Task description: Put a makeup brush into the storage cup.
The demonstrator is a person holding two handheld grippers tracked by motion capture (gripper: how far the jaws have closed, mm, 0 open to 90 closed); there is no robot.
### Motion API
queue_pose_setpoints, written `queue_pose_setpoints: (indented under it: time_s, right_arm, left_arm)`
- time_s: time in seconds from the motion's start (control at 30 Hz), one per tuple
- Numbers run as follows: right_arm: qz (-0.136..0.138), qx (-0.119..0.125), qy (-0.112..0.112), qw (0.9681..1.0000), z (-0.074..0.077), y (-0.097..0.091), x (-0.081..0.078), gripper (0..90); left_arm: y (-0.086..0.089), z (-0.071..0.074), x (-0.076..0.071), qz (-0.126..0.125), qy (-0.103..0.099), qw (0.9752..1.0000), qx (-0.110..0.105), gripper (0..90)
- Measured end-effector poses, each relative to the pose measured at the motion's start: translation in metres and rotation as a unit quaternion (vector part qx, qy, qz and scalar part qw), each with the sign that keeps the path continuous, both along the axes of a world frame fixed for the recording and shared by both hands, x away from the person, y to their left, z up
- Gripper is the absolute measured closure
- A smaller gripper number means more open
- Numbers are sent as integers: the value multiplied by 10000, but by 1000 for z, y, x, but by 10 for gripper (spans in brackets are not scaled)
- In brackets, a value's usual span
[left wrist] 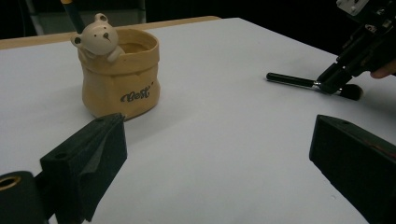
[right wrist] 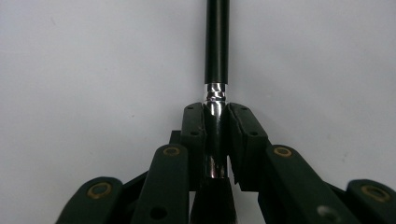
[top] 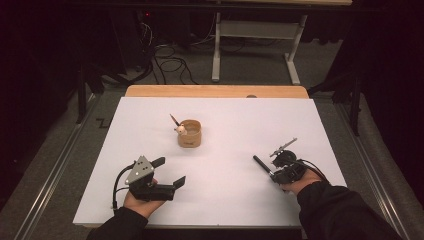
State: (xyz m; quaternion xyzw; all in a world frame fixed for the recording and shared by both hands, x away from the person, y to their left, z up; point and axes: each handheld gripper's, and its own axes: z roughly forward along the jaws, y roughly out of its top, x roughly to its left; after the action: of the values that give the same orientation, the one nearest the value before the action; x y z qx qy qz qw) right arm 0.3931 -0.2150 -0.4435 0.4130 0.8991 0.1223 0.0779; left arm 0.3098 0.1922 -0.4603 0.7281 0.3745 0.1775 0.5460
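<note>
A slim black brush (right wrist: 217, 42) with a shiny metal collar is clamped in the right gripper (right wrist: 215, 126), lying on the white worktop (top: 225, 200). The left gripper (top: 169, 172) is held open. Dark surroundings are seen.

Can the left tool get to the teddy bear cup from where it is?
Probably yes. The left tool is open, and bare white table lies between it and the teddy bear cup. Nothing stands in its way.

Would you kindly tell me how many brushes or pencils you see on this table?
2: a makeup brush lying on the white sheet, clamped by the right hand-held gripper; a pencil standing in the bear pot. More may hide inside.
</note>
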Motion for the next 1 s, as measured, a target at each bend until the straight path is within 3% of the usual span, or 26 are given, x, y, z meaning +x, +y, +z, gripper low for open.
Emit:
queue_pose_setpoints:
  time_s: [0.43, 0.63, 0.87, 1.0]
  right_arm:
    - [521, 88, -203, 9984, 34, 9, -13, 787]
    - [702, 231, -178, 9971, 46, 16, -21, 787]
    - [1056, 57, -156, 9943, 55, 27, -27, 787]
    - [1126, 103, -188, 9934, 58, 32, -29, 787]
  left_arm:
    - [-1, 2, -3, 14, -180, 9998, 73, 51]
    - [-1, 3, -4, 25, -245, 9997, 66, 53]
    - [-3, 4, -5, 83, -358, 9993, 54, 57]
    - [-2, 5, -4, 145, -401, 9991, 43, 58]
